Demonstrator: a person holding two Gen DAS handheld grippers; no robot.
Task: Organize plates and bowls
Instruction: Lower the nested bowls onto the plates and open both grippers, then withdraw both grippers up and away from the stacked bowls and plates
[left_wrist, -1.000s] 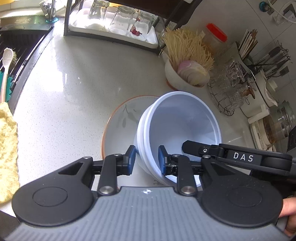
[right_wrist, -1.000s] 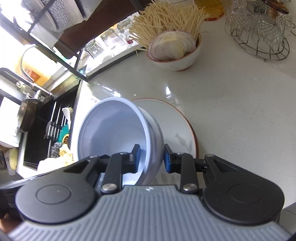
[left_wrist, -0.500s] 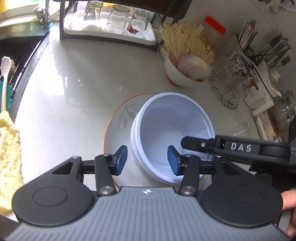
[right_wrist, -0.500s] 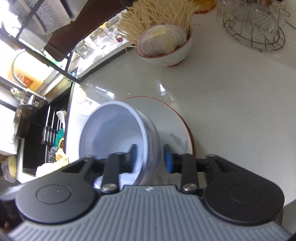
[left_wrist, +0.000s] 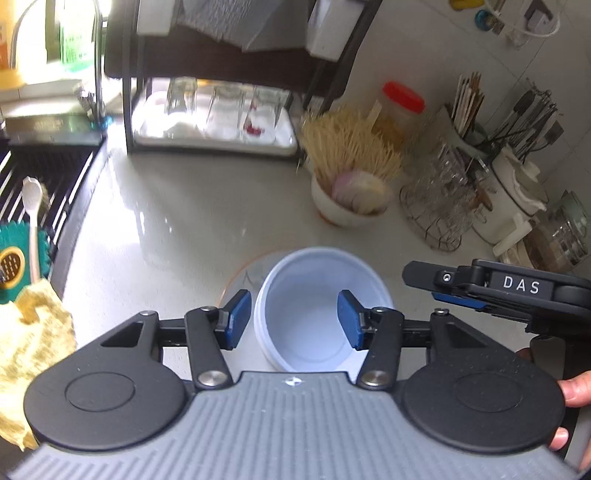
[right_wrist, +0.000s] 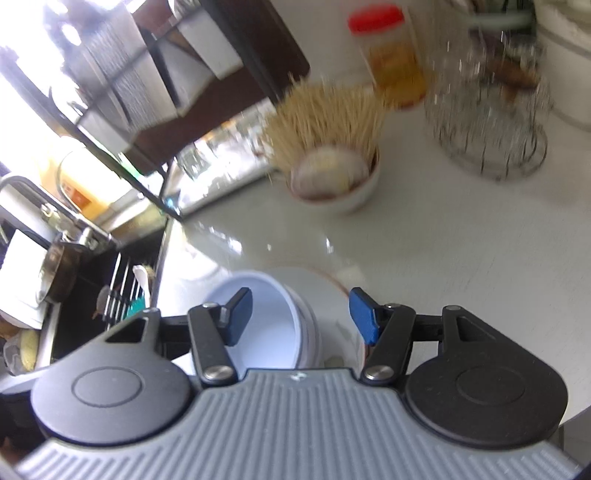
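- The pale blue bowl (left_wrist: 321, 314) is being seen standing upright on the orange-rimmed plate (left_wrist: 245, 275), on the white counter (left_wrist: 177, 221); in the right wrist view its wall (right_wrist: 258, 317) is showing stepped rims, as of nested bowls, though the count cannot be told
- The left gripper (left_wrist: 293, 319) is being held over the near-left part of the bowl; its jaws have just been opening and are standing apart, with the bowl's left rim lying between the blue pads (left_wrist: 238, 317) in the picture; no pad is being pressed on it
- The right gripper (right_wrist: 301, 315) is being held over the bowl's right wall; its jaws have just been opening too, one pad (right_wrist: 238, 315) lying over the bowl's inside and the other over the plate (right_wrist: 332, 306), neither touching; its fingers are also being seen from the side, right of the bowl (left_wrist: 461, 286)
- Part of a hand (left_wrist: 570, 387) is being seen at the right edge, behind the left gripper's body
- A white bowl of dry noodles and sliced onion (left_wrist: 351, 192) is standing far from the plate, well apart
- A wire basket of glassware (left_wrist: 439, 199) is standing to its right
- The sink (left_wrist: 37, 177) is lying at the left, with a yellow cloth (left_wrist: 33, 339) near it
- Both views are blurred
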